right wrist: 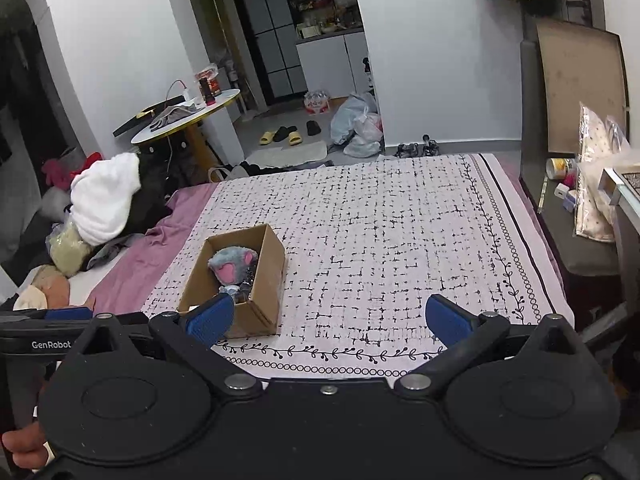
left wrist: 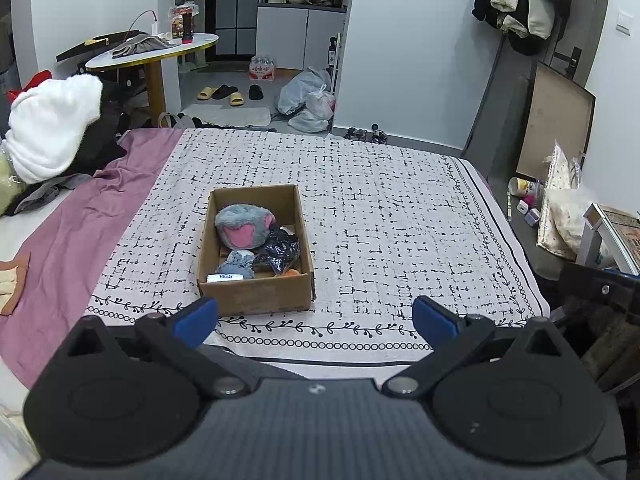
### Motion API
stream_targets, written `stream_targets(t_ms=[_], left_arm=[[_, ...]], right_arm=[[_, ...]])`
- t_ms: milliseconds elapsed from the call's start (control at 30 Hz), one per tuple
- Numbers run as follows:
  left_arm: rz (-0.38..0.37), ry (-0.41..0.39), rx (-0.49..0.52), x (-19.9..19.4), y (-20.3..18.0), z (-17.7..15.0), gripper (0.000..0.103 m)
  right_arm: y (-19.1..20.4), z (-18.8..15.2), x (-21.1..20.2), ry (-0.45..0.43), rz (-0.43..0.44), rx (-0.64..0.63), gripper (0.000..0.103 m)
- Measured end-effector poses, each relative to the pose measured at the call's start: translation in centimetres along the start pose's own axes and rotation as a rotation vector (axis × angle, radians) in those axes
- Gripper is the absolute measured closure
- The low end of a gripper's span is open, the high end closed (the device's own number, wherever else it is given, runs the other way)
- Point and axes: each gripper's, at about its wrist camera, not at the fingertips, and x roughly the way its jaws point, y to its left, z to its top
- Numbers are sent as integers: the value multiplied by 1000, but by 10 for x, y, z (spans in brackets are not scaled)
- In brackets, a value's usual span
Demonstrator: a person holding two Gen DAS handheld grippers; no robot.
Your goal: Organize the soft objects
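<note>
A cardboard box (left wrist: pixel 256 294) stands on the patterned bed cover. In it lie a grey and pink plush toy (left wrist: pixel 244 226), a small grey-blue soft item (left wrist: pixel 236 264), a black glossy bag (left wrist: pixel 280 250), a white tissue pack (left wrist: pixel 225 278) and something orange (left wrist: pixel 291 273). My left gripper (left wrist: pixel 316 320) is open and empty, just in front of the box. My right gripper (right wrist: pixel 330 318) is open and empty, to the right of the box (right wrist: pixel 262 300); the plush toy (right wrist: pixel 232 266) shows inside. The left gripper's body (right wrist: pixel 48 320) shows at the right wrist view's left edge.
A pile of clothes with a white fleece (left wrist: pixel 52 128) lies on the purple sheet (left wrist: pixel 72 232) at the left. A round table (left wrist: pixel 156 54) stands behind it. A chair with bags (right wrist: pixel 592 200) and a board (left wrist: pixel 556 120) stand right of the bed.
</note>
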Motion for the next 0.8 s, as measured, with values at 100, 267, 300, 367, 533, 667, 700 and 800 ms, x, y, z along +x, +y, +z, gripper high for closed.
stream_targets(t_ms=[100,267,300,367,533,667,700,800], left_arm=[[0,1,0,0,-1,0,0],[-2,5,2,2,0,0,0],[-2,6,3,2,0,0,0],[-3,8,4,4,0,0,0],[-7,10,7,8,1,0,0],[-17,19,16,16,0,1,0],[-19,24,13,19,0,2,0],[-30,32,8,24,2,4,0]], right_arm=[[0,-1,1,-1,-9,-10,0],[2,-1,3,4,-9,-30,0],[2,-1,3,5,-15,-32,0],[1,-1,4,7,-18,-26,0],[1,-1,8,15,-20,-27,0],[3,-3,17,23,-5,-35,0],[2,-3,20,27,-9,-29,0],[1,-2,27,46,-13,-2,0]])
